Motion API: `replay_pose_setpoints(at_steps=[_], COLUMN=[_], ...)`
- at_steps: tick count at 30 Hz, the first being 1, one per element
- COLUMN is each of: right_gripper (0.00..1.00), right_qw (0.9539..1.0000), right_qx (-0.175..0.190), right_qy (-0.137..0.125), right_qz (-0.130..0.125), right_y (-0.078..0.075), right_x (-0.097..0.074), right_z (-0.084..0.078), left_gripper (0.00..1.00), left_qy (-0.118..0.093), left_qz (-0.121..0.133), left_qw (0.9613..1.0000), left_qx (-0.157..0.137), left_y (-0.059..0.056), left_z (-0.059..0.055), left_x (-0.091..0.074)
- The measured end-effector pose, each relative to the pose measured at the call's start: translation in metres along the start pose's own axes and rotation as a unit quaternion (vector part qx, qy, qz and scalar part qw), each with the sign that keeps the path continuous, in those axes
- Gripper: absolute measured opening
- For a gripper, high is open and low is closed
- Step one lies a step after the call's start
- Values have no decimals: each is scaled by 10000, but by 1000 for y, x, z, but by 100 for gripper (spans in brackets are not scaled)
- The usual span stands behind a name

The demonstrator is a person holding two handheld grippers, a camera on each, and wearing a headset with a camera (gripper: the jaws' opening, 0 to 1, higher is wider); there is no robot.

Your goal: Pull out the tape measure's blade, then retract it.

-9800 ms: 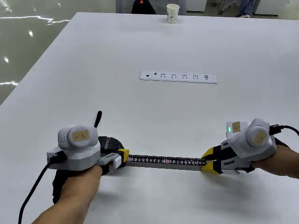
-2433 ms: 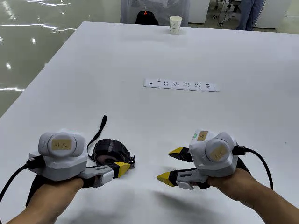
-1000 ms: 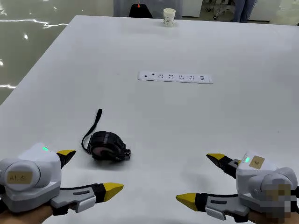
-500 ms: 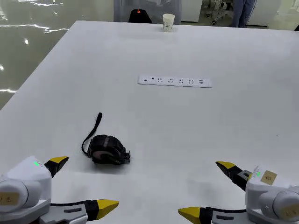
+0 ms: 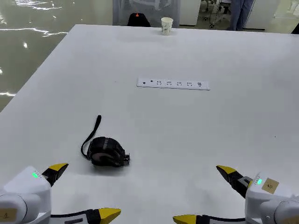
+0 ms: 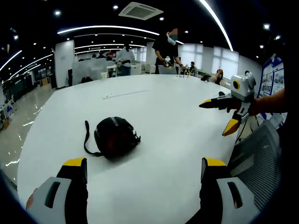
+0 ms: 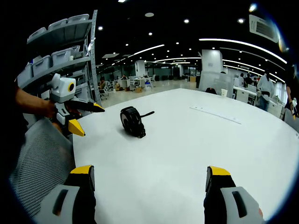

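High and low views, shared tape measure

The black round tape measure lies on the white table, ahead of the left gripper; the right gripper is well apart on its right. Behind it lies the long white power strip, then the paper cup at the far edge.

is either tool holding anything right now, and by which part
Nothing is held. The left tool and right tool are both open, apart from the black round tape measure lying on the white table, blade in.
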State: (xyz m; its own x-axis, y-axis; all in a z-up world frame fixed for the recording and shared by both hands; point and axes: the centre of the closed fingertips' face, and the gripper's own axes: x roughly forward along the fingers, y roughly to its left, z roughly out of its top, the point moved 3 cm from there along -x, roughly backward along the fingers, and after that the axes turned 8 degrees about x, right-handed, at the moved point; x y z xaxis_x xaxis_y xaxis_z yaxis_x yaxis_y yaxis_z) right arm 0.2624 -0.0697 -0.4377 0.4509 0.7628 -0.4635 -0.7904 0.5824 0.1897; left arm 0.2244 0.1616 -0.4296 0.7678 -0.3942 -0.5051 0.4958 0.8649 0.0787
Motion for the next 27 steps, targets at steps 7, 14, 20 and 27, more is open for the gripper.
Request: replay_pose_setpoints(at_steps=[7,14,20,27], right_gripper=[99,99,99,99], right_qw=[9999,9999,9998,9998], right_qx=[98,134,143,144], right_qy=[-20,-75,-84,-86], right_qz=[-18,-41,-74,-102], right_y=[5,6,5,4], right_x=[1,0,-1,-4], right_z=[-2,0,0,-1], left_gripper=[99,99,99,99], left_qy=[-36,-81,-133,-158], left_qz=[71,114,71,72], left_qw=[9999,9999,9998,9998], left_qx=[-74,-82,-127,-117], left_y=[0,2,-1,0], left_z=[-2,-2,0,-1], left_x=[0,-1,-2,-4])
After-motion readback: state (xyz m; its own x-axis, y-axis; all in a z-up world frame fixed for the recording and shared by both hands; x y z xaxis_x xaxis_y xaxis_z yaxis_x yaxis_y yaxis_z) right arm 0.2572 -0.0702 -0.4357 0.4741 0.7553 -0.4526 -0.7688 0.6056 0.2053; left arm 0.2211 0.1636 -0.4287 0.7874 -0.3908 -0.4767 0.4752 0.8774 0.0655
